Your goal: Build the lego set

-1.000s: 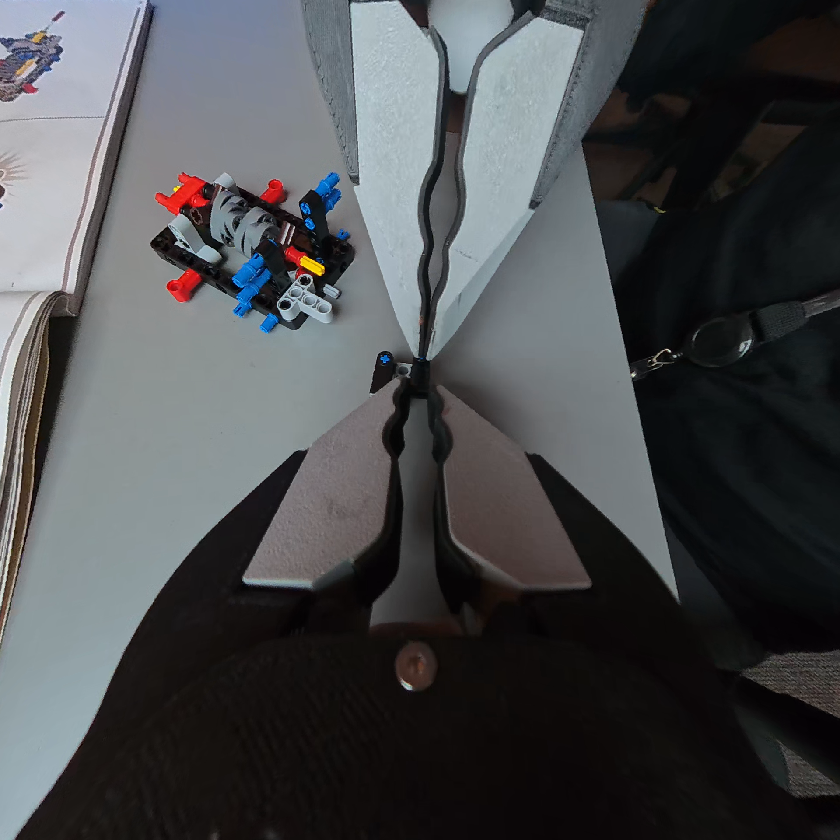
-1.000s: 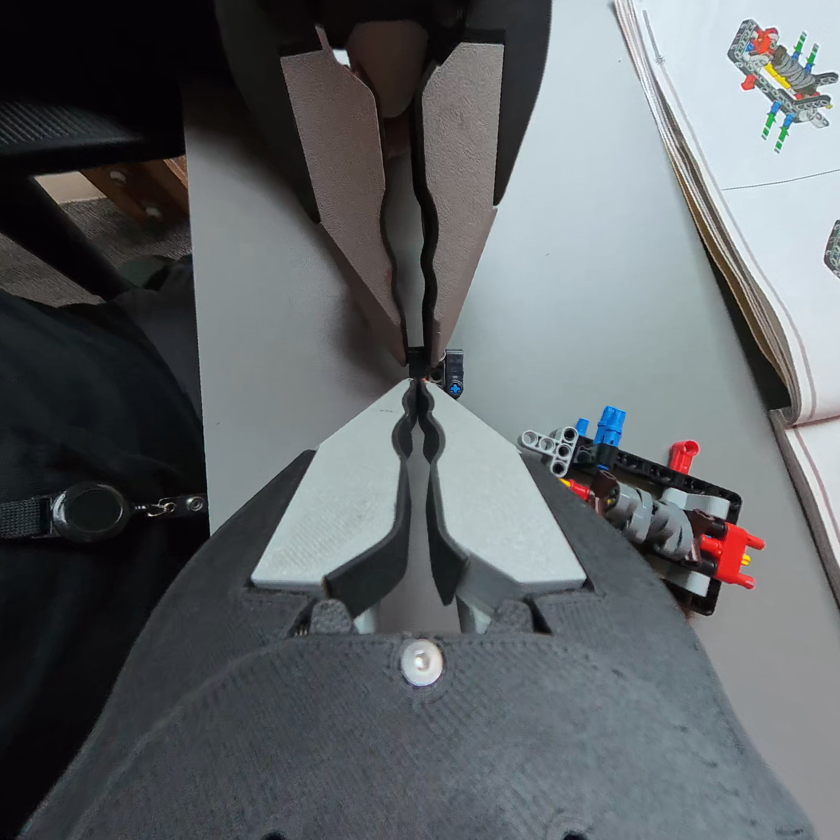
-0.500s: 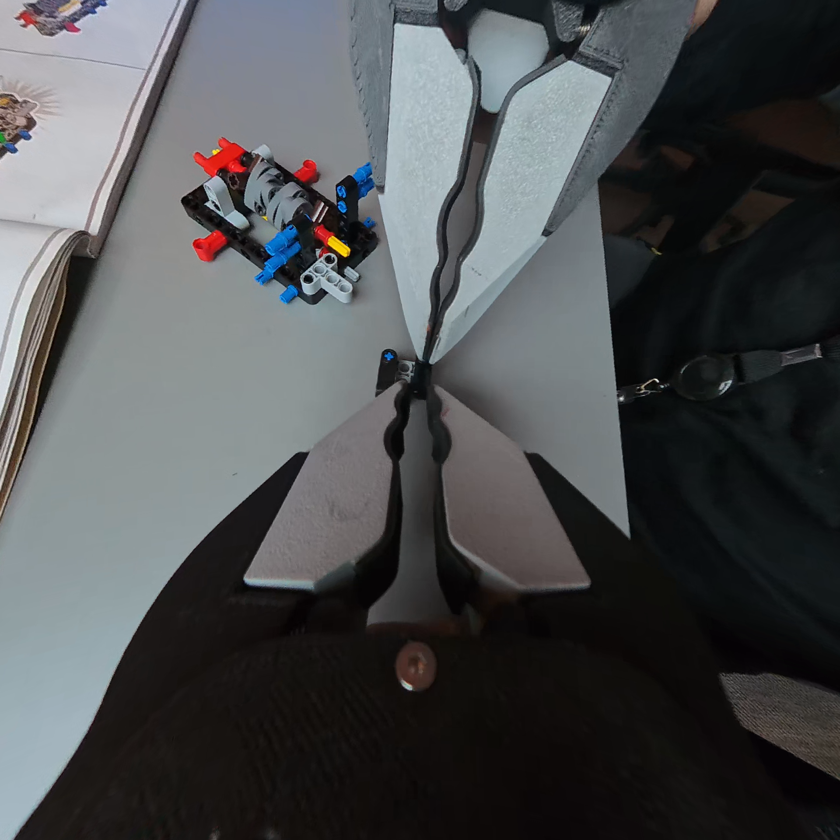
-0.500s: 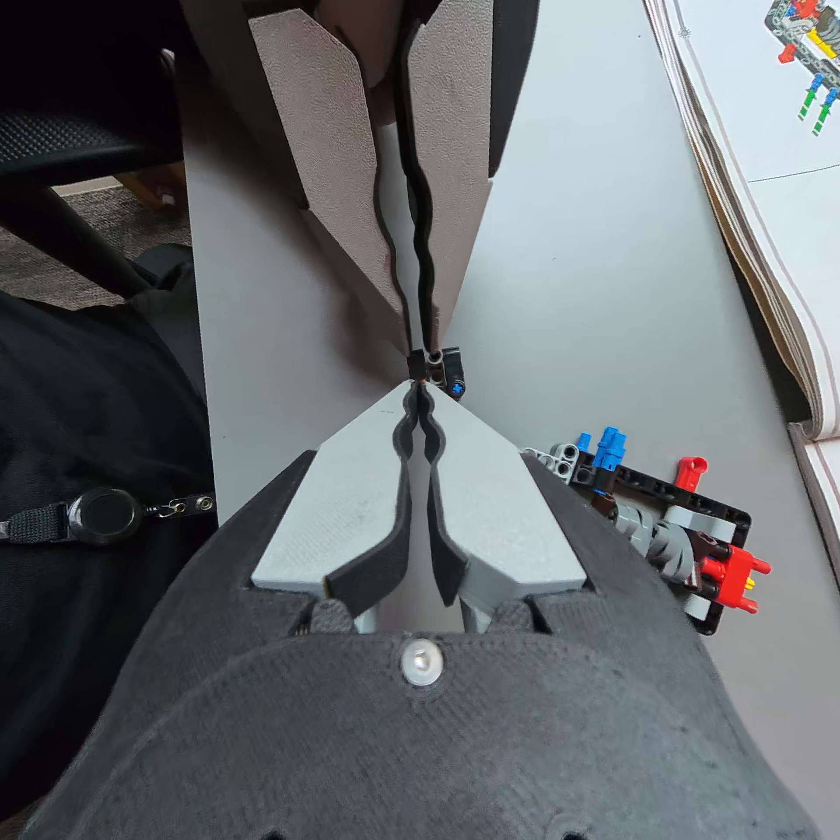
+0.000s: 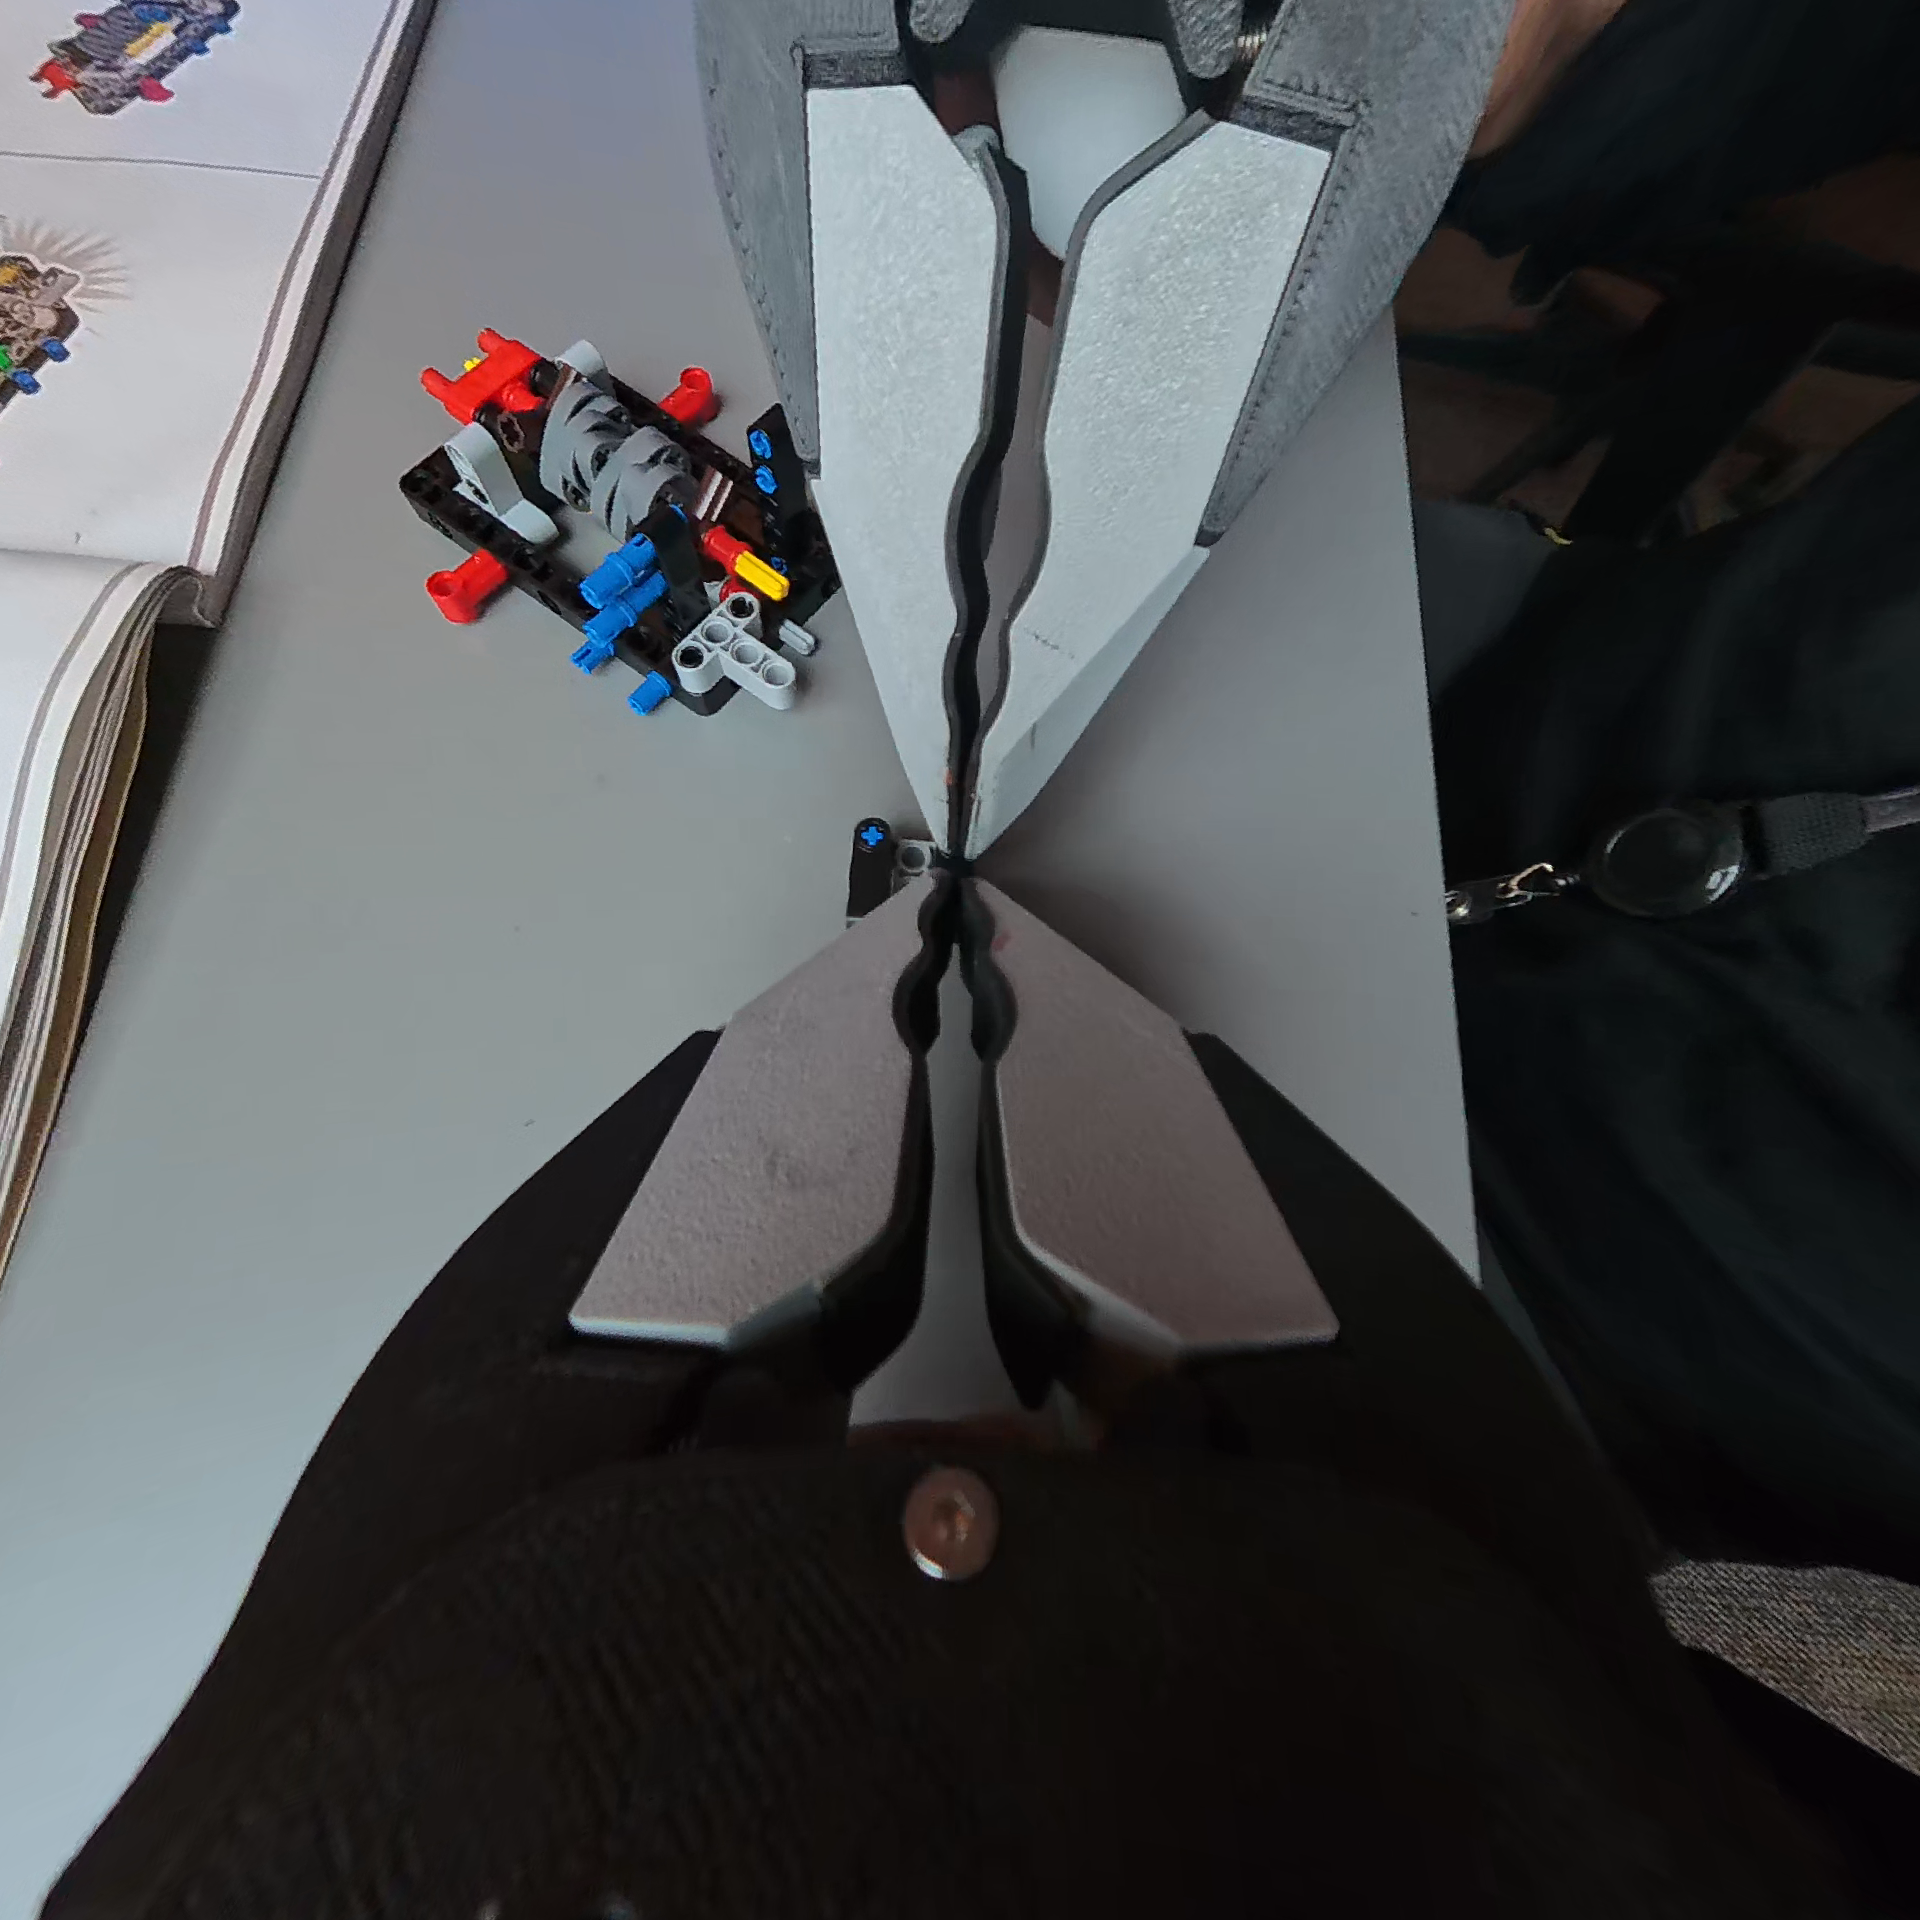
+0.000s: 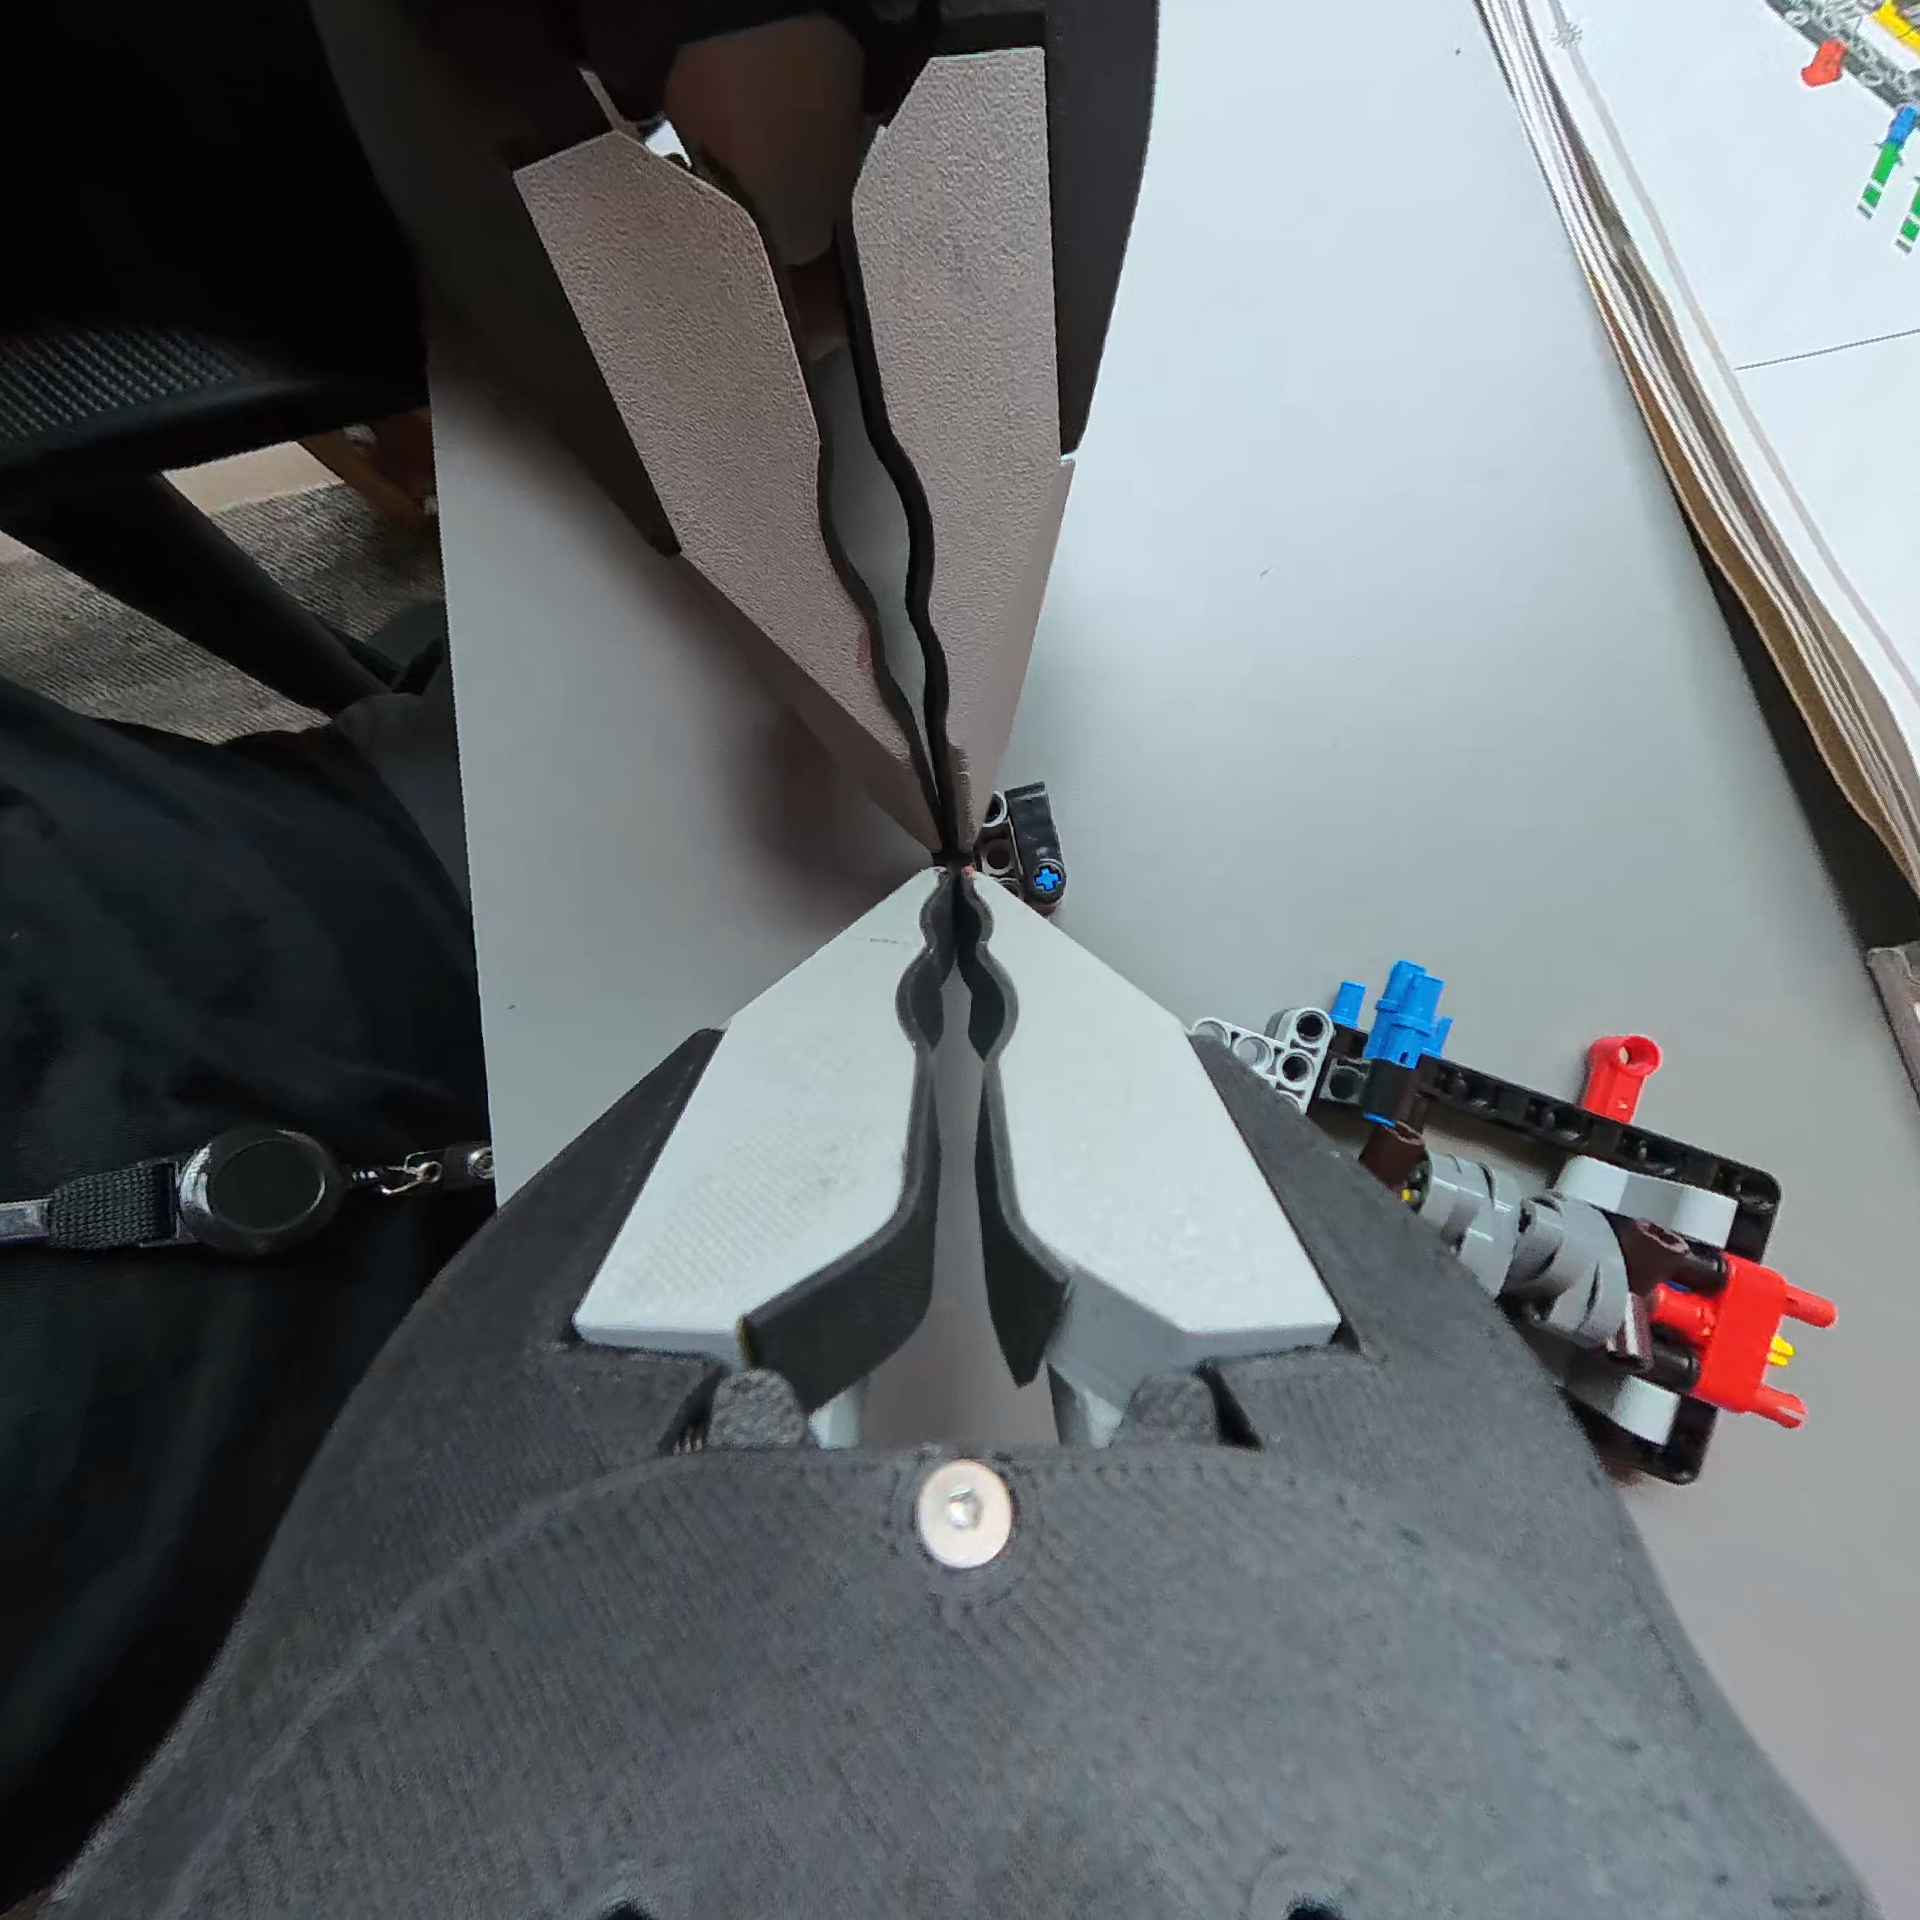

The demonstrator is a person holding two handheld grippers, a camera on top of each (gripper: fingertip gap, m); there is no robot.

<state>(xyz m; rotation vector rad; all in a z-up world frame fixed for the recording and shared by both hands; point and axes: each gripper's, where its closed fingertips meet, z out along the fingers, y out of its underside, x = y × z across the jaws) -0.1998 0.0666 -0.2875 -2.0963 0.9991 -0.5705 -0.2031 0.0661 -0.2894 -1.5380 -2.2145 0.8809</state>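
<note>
Pinching tip to tip, my left gripper (image 5: pixel 954 896) and right gripper (image 6: pixel 954 879) both clamp the small black-and-grey connector piece (image 5: pixel 885 860) near the table's (image 5: pixel 343 935) edge; the half-built Lego frame (image 5: pixel 613 540) sits beside the instruction booklet (image 5: pixel 135 343).

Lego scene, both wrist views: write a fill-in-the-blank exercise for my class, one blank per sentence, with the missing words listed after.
1. The left gripper and the right gripper meet tip to tip, both pinching one small ____ piece with a blue pin.
2. The partly built model has a frame coloured ____.
3. The model rests on the grey ____.
4. The open ____ with pictured build steps lies beside the model.

Missing words: black; black; table; booklet
</note>
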